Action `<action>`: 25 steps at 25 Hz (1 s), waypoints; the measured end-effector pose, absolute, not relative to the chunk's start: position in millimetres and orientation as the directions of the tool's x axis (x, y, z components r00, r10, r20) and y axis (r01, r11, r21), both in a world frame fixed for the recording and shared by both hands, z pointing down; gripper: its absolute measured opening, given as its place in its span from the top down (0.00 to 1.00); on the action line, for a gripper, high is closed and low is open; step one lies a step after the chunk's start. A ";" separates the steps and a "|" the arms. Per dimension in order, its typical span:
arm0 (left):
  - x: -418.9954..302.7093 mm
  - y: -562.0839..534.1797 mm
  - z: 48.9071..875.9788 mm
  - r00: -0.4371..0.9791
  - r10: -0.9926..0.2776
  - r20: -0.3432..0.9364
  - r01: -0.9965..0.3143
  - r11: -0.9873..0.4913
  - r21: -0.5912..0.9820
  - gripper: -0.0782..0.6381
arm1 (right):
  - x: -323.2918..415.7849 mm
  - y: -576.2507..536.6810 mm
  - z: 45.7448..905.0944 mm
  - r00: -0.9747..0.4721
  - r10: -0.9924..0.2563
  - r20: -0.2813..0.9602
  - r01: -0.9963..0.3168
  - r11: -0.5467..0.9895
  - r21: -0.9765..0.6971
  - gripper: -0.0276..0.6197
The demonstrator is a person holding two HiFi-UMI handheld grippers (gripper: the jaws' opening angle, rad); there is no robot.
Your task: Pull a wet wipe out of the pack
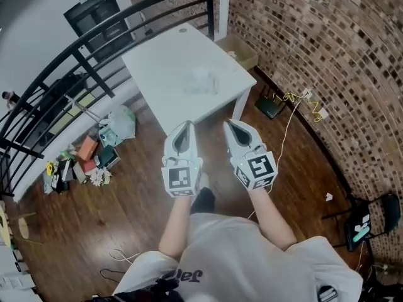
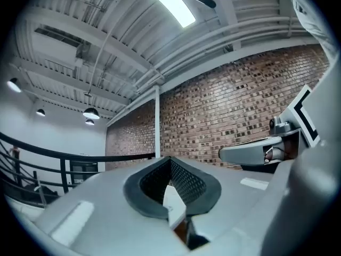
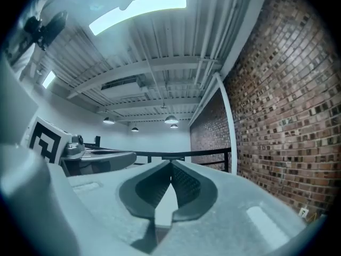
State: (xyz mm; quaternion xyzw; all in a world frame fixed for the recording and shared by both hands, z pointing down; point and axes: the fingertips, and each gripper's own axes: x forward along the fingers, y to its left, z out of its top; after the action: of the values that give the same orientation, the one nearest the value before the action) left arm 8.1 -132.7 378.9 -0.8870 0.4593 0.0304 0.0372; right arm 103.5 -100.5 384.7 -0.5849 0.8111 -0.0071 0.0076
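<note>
Brick wall (image 1: 315, 43) on the right, black railing (image 1: 94, 49) on the left, wood floor (image 1: 302, 168) between. The white bench (image 1: 157, 68) stands ahead of the person, well apart from both grippers. Floor clutter (image 1: 88, 159) sits by the railing, off the straight line to the bench. An open box (image 1: 242, 52) and a yellow cable (image 1: 296, 99) lie along the wall side. Nothing stands before the near bench edge.

Pack (image 1: 201, 80): a pale, blurred shape about mid-bench, alone on it. Its opening and any wet wipe tip are too small to make out. Judgement: soft film pouch, light, likely to slide or lift when tugged. One gripper should pin the pack body while the other pinches the wipe at the opening. The wipe should be thin, damp and limp, and may tear or drag the next one out, so a slow pull suits.

Left gripper (image 1: 186, 126): jaws together, nothing between them. Right gripper (image 1: 229, 124): same, closed and empty. Both are held level, side by side.
</note>
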 end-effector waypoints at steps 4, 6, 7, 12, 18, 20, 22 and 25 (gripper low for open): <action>7.0 -221.2 368.3 0.601 -0.795 -0.080 -0.798 -0.603 -0.008 0.87 | 99.8 -187.6 373.5 -0.280 -0.960 0.007 -0.960 0.280 -0.010 0.98; 10.5 -255.3 369.8 0.613 -0.787 -0.074 -0.788 -0.615 0.010 0.87 | 101.3 -222.3 378.0 -0.253 -0.967 0.021 -0.967 0.253 -0.012 0.98; 13.4 -270.3 369.9 0.615 -0.785 -0.070 -0.786 -0.618 0.025 0.87 | 101.9 -237.2 381.5 -0.242 -0.970 0.029 -0.970 0.241 -0.011 0.98; 33.2 -306.6 385.1 0.646 -0.762 -0.044 -0.761 -0.647 0.046 0.87 | 110.0 -273.6 402.4 -0.235 -0.969 0.074 -0.972 0.234 -0.023 0.98; 45.8 -337.3 416.7 0.660 -0.751 -0.001 -0.751 -0.660 0.020 0.87 | 136.0 -309.5 429.3 -0.277 -0.952 0.129 -0.961 0.276 -0.031 0.98; 44.6 -350.7 428.4 0.659 -0.752 0.025 -0.753 -0.658 0.025 0.87 | 147.0 -323.9 440.5 -0.309 -0.937 0.161 -0.950 0.310 -0.019 0.98; 41.5 -366.0 439.9 0.652 -0.756 0.053 -0.758 -0.652 0.032 0.87 | 163.4 -340.2 451.9 -0.336 -0.918 0.209 -0.939 0.344 0.005 0.98; 39.3 -388.6 454.8 0.647 -0.759 0.073 -0.762 -0.647 0.032 0.87 | 193.6 -367.9 465.9 -0.364 -0.887 0.286 -0.916 0.396 0.064 0.98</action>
State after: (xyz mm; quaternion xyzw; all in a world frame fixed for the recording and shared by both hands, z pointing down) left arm 39.3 -388.6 454.8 -0.9070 0.4191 -0.0265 -0.0301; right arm 193.6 -367.9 465.9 -0.5469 0.8240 -0.0529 -0.1383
